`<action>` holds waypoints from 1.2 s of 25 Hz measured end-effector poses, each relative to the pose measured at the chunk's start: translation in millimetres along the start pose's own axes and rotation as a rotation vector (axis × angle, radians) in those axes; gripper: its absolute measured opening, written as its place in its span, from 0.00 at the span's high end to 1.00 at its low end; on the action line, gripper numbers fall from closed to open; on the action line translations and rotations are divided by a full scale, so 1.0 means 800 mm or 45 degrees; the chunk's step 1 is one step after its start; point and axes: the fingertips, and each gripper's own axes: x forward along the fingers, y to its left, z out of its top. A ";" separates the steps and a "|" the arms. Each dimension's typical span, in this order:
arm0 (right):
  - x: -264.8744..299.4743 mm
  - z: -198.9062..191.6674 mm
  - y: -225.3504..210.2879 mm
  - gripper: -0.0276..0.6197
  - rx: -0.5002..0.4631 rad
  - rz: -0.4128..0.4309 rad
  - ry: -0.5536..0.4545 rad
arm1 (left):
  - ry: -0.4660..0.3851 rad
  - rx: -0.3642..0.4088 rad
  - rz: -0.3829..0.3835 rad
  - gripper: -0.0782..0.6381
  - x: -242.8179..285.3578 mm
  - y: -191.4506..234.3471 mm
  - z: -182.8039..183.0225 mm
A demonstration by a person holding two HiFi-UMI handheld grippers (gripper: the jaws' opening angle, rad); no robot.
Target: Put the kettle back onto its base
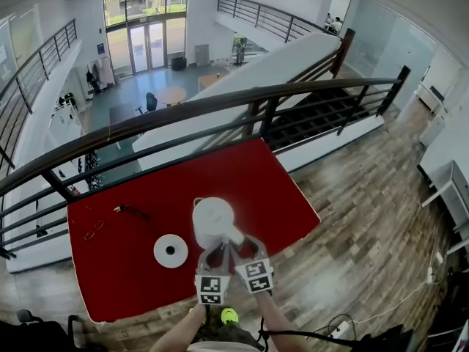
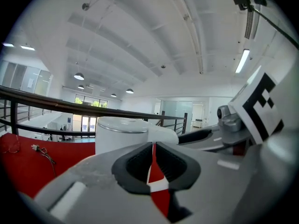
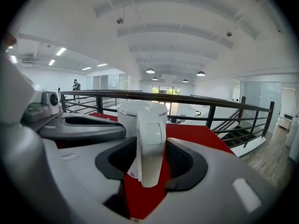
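kettle handle sits inside your open right gripper; left gripper closed, empty. next, clamp and lift to the base at eight o'clock.

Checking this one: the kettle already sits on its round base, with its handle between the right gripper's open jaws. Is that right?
Not quite. The kettle is not on its base. The head view shows the round base lying bare on the red table, beside the kettle on its left. The rest holds: the handle stands between the open jaws of the right gripper.
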 end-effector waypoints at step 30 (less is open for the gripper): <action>0.022 0.001 -0.002 0.73 0.045 0.085 -0.069 | 0.033 0.034 0.042 0.88 0.005 0.014 -0.007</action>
